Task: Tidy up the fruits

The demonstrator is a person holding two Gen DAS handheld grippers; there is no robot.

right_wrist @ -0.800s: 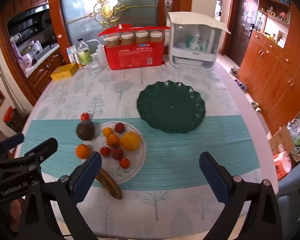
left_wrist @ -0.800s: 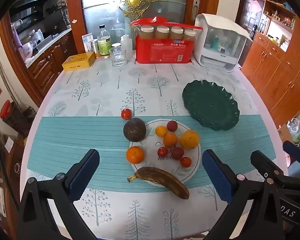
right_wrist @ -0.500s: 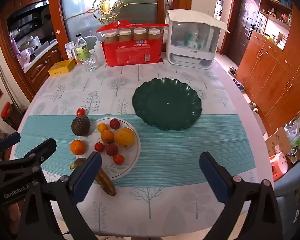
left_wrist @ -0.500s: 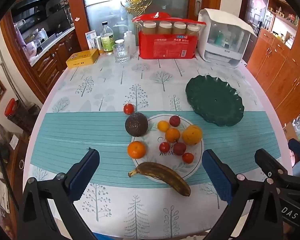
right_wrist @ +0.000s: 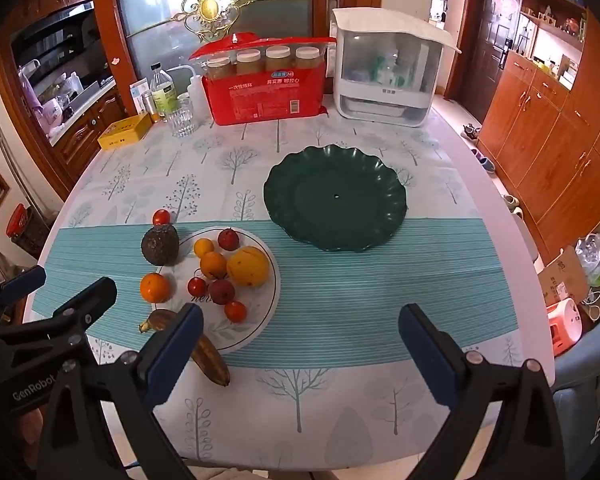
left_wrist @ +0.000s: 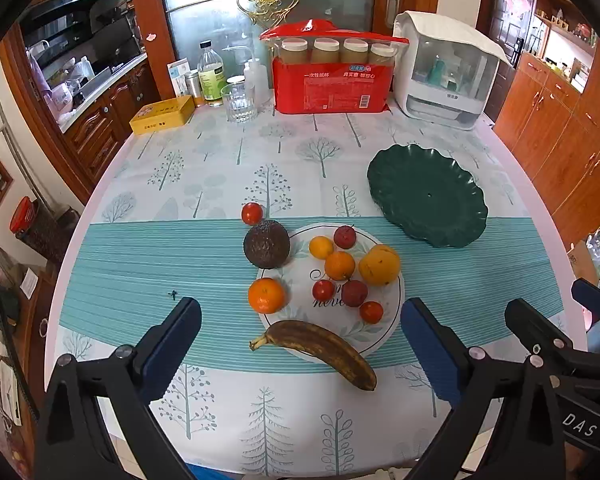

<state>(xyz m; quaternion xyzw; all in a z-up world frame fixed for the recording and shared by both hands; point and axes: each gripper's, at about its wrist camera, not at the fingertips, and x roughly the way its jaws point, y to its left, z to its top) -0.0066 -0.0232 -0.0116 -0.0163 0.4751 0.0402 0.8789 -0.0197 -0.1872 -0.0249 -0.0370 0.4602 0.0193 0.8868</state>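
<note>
A white plate [left_wrist: 392,312] [right_wrist: 260,320] holds several small fruits, among them a yellow orange [left_wrist: 379,264] [right_wrist: 248,266]. A brown banana [left_wrist: 324,350] [right_wrist: 212,360] lies across its near rim. An avocado [left_wrist: 266,244] [right_wrist: 160,245], a tangerine [left_wrist: 266,295] [right_wrist: 155,287] and a tomato [left_wrist: 252,213] [right_wrist: 161,217] lie beside it on the cloth. An empty green plate [left_wrist: 426,194] [right_wrist: 334,196] stands to the right. My left gripper [left_wrist: 300,332] is open, hovering near the banana. My right gripper [right_wrist: 300,340] is open over the teal runner, right of the white plate.
At the table's back stand a red package with jars [left_wrist: 332,74] [right_wrist: 266,84], a white appliance [left_wrist: 446,70] [right_wrist: 388,68], a glass [left_wrist: 239,102], bottles [left_wrist: 211,74] and a yellow tin [left_wrist: 162,114]. Wooden cabinets line both sides.
Both grippers have pulled back and risen slightly, so the table appears a little farther. No fruit has moved; both grippers stay open.
</note>
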